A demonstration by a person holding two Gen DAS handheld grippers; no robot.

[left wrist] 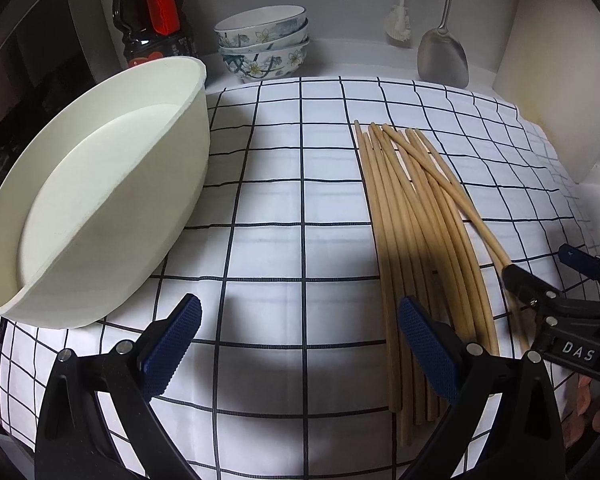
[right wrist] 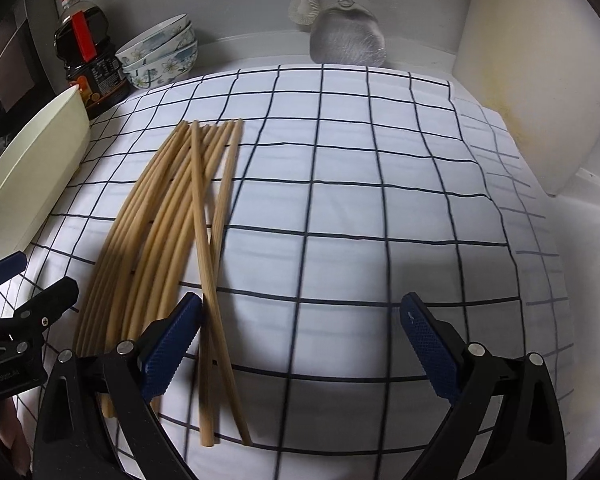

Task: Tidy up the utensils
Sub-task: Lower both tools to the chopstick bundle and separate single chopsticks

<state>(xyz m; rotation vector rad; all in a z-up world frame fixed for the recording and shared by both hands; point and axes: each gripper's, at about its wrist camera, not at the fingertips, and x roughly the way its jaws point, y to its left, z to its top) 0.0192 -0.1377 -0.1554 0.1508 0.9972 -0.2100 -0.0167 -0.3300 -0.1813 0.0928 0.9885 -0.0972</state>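
- Left tongs (left wrist: 300, 348), seen in the left wrist view, gape wide with nothing between the blue pads; the right pad overlaps the near ends of the chopsticks (left wrist: 416, 240).
- Chopsticks lie in a loose bundle on the checked cloth (left wrist: 284, 200) covering the bench, well right of the cream tub (left wrist: 100, 200).
- Behind stand a dark sauce bottle (left wrist: 152, 16), stacked floral bowls (left wrist: 264, 42) and a metal spatula (left wrist: 442, 56).
- Right tongs (left wrist: 540, 276) show at the right edge, beside the outermost stick.
- Right wrist view: right tongs (right wrist: 300, 348) spread wide and empty, left pad touching the chopsticks (right wrist: 172, 232), two of which cross over the others.
- Left tongs (right wrist: 28, 284) sit at the left edge.
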